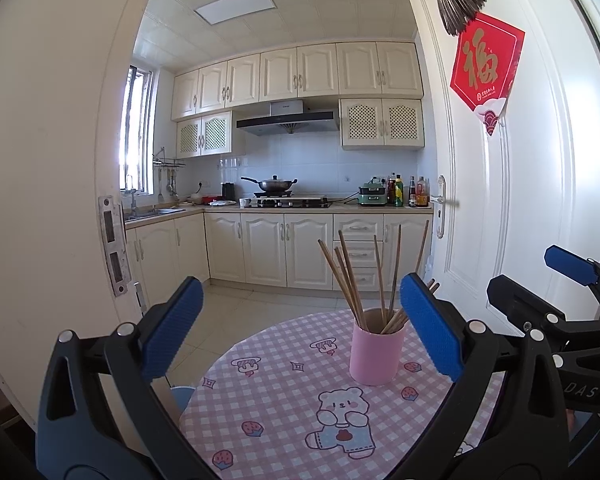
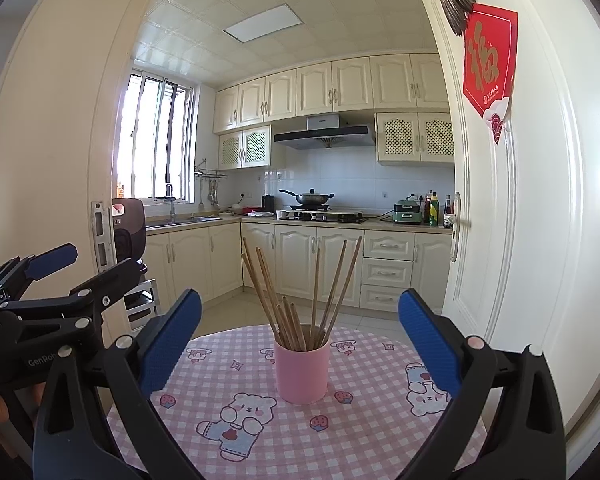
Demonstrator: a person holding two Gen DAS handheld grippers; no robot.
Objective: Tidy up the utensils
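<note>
A pink cup (image 1: 376,354) stands upright on a round table with a pink checked cloth (image 1: 284,412). Several wooden chopsticks (image 1: 354,280) stand fanned out in it. My left gripper (image 1: 300,332) is open and empty, above the table, with the cup just inside its right finger. In the right wrist view the cup (image 2: 302,370) with the chopsticks (image 2: 300,300) sits centred between my right gripper's fingers; that gripper (image 2: 300,338) is open and empty, short of the cup. Each gripper shows at the edge of the other's view: the right one (image 1: 540,292), the left one (image 2: 64,276).
An open white door (image 1: 500,184) with a red paper decoration stands right of the table. A door frame (image 1: 80,200) is on the left. Behind lies a kitchen with cabinets, a stove with a wok (image 1: 274,186) and a sink. A dark chair (image 2: 130,240) stands at the left.
</note>
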